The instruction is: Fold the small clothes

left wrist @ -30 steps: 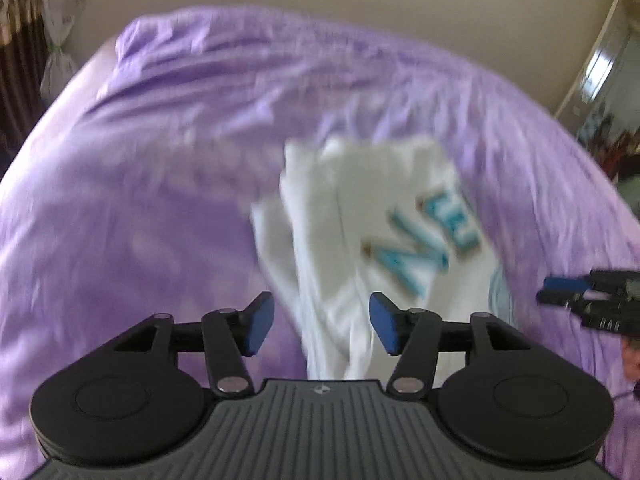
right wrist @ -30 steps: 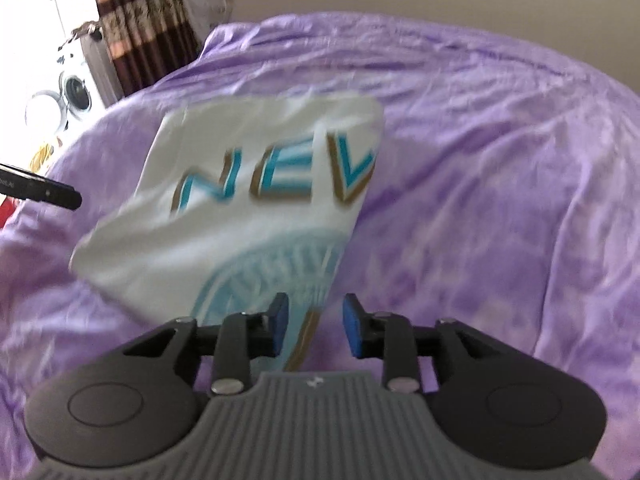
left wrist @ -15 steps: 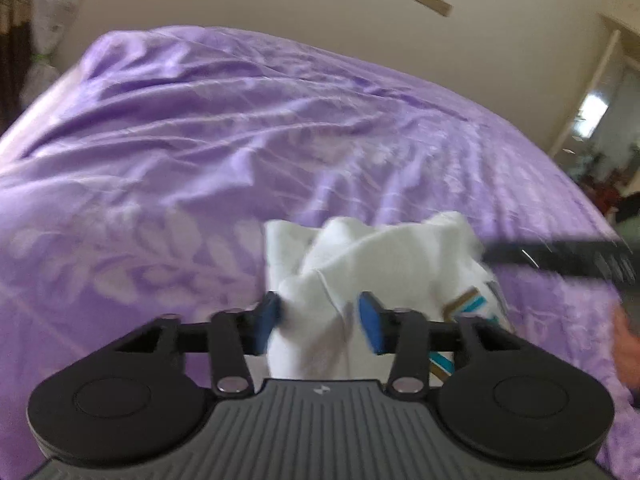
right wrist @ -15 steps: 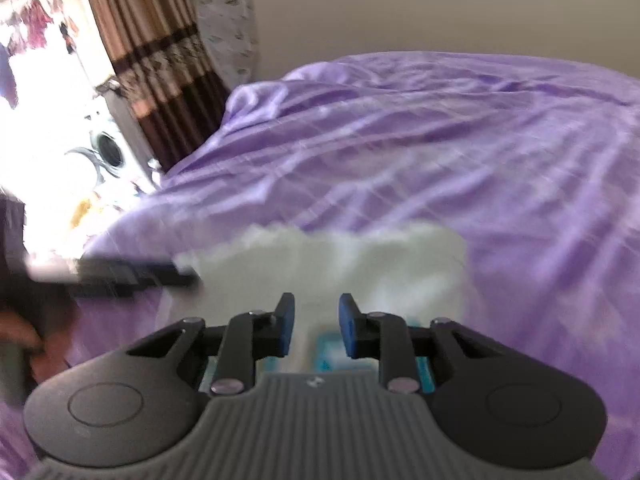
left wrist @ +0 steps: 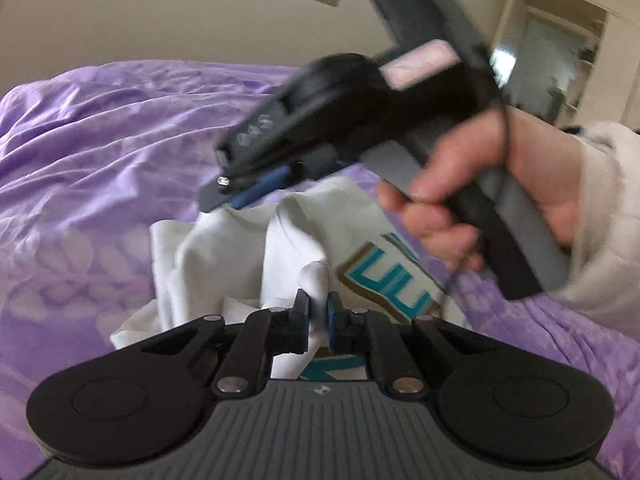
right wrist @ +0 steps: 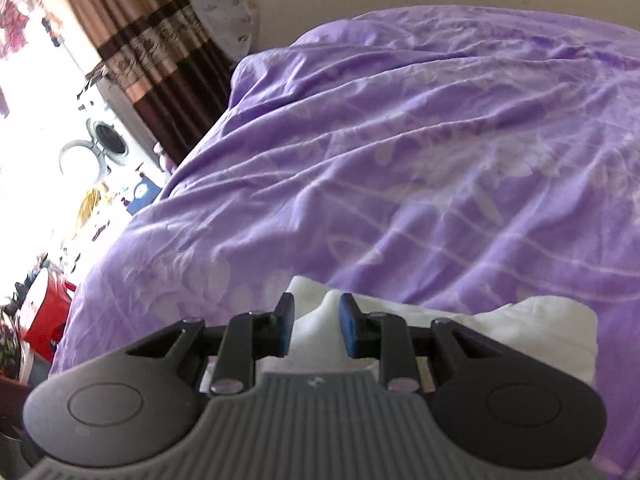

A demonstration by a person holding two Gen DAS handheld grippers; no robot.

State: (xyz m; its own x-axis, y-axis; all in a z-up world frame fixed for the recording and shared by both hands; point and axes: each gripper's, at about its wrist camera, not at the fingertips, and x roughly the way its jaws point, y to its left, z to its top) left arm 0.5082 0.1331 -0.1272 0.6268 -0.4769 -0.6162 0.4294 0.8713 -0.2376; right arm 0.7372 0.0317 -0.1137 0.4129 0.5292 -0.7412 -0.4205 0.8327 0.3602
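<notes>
Shirt — pinched in left gripper

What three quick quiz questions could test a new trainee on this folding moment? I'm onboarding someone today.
1. True or false: the left gripper is pinching a fold of the white printed T-shirt.
2. What does the shirt lie on? A) purple bedsheet B) wooden table C) grey carpet
3. Fill in: fabric bulges between the right gripper's blue ____.

Key: 1 true; 2 A; 3 pads
</notes>
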